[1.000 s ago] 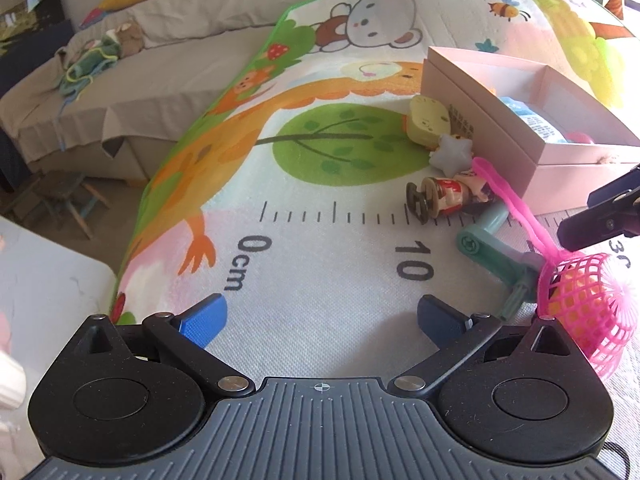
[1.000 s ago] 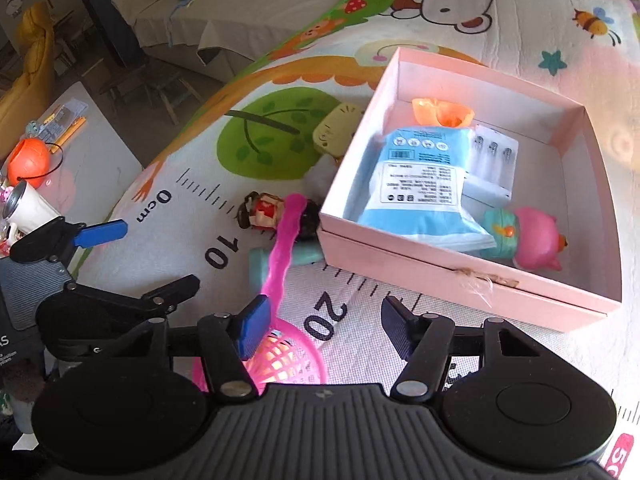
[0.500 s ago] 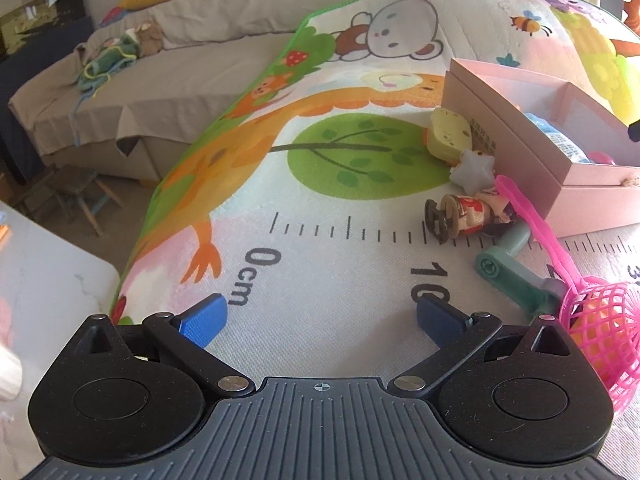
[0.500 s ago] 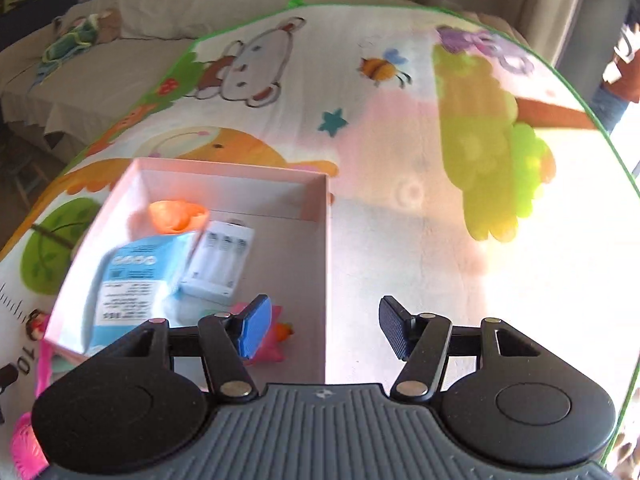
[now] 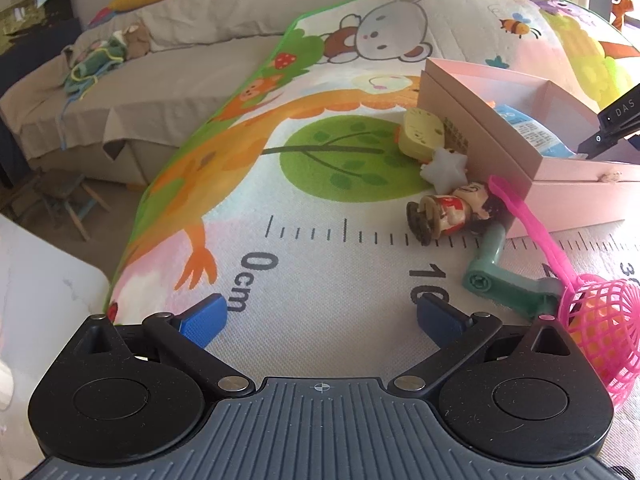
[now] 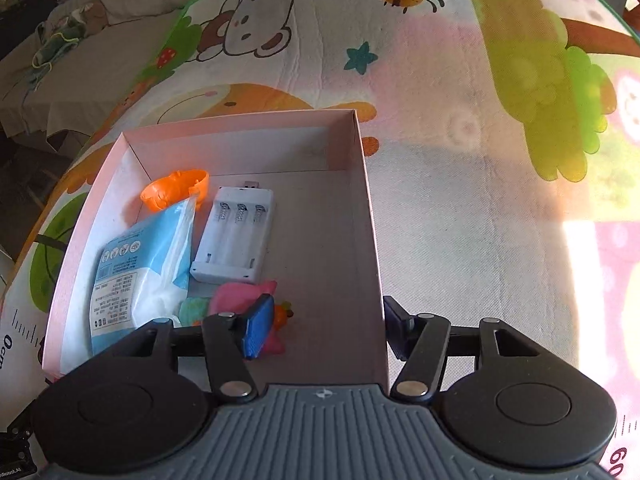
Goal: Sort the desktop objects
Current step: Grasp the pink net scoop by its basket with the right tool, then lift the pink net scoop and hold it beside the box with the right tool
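A pink box (image 6: pixel 370 216) sits on the play mat; it also shows in the left wrist view (image 5: pixel 576 196). Inside lie a blue packet (image 6: pixel 136 268), a white battery holder (image 6: pixel 234 236), an orange toy (image 6: pixel 176 190) and a pink toy (image 6: pixel 240 300). My right gripper (image 6: pixel 324 330) is open, its jaws astride the box's right wall at the near corner. My left gripper (image 5: pixel 320 316) is open and empty above the mat. Beside the box lie a small figurine (image 5: pixel 448 212), a white star (image 5: pixel 444 170), a yellow toy (image 5: pixel 420 134), a green handle (image 5: pixel 504 280) and a pink net scoop (image 5: pixel 596 320).
The mat (image 5: pixel 304 216) has a printed ruler and cartoon animals. A beige sofa (image 5: pixel 152 80) with plush toys runs behind it. A white tabletop (image 5: pixel 36 280) lies at the left, and a small wooden stool (image 5: pixel 64 196) stands on the floor.
My right gripper swung from above the pink net to over the box and now straddles its right wall. My left gripper drew back a little; the view shifted slightly.
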### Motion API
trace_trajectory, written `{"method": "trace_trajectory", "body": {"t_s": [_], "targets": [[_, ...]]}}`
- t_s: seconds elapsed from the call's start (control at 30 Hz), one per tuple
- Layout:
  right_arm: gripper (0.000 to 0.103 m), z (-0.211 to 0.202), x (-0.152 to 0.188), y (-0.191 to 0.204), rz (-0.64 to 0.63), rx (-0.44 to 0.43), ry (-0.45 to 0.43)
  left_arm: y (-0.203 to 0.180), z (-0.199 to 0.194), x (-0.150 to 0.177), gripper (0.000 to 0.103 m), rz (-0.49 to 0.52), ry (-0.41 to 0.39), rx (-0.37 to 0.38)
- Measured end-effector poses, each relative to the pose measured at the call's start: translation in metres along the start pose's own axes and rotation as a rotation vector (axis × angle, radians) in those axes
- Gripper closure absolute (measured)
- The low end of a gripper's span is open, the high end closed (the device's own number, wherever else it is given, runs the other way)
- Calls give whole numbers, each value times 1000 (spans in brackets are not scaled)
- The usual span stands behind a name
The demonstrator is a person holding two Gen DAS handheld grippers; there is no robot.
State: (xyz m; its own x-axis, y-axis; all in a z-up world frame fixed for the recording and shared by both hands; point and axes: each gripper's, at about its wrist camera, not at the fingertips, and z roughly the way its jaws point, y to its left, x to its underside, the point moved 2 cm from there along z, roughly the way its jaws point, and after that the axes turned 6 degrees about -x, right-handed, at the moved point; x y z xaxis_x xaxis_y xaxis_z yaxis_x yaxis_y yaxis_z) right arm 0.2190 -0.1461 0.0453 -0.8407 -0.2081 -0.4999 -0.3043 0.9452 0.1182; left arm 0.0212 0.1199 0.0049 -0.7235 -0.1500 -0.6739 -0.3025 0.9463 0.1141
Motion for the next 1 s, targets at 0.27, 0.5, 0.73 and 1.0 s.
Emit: {"method": "trace_trajectory", "body": {"t_s": [0.27,0.5,0.73,1.0], "targets": [[32,-39,19,40,-211,36,-87,-1,-2,1,0,9,5,-10],[25,-74,65,100,-349,-284,28,-5,-12,6,0,46,5,-43],[20,-55,123,143,-492,-368,170,-4,-20,12,0,57,18,-70],[34,-53,124,138,-560,-316,133,-8,-23,12,0,72,21,-81]]}}
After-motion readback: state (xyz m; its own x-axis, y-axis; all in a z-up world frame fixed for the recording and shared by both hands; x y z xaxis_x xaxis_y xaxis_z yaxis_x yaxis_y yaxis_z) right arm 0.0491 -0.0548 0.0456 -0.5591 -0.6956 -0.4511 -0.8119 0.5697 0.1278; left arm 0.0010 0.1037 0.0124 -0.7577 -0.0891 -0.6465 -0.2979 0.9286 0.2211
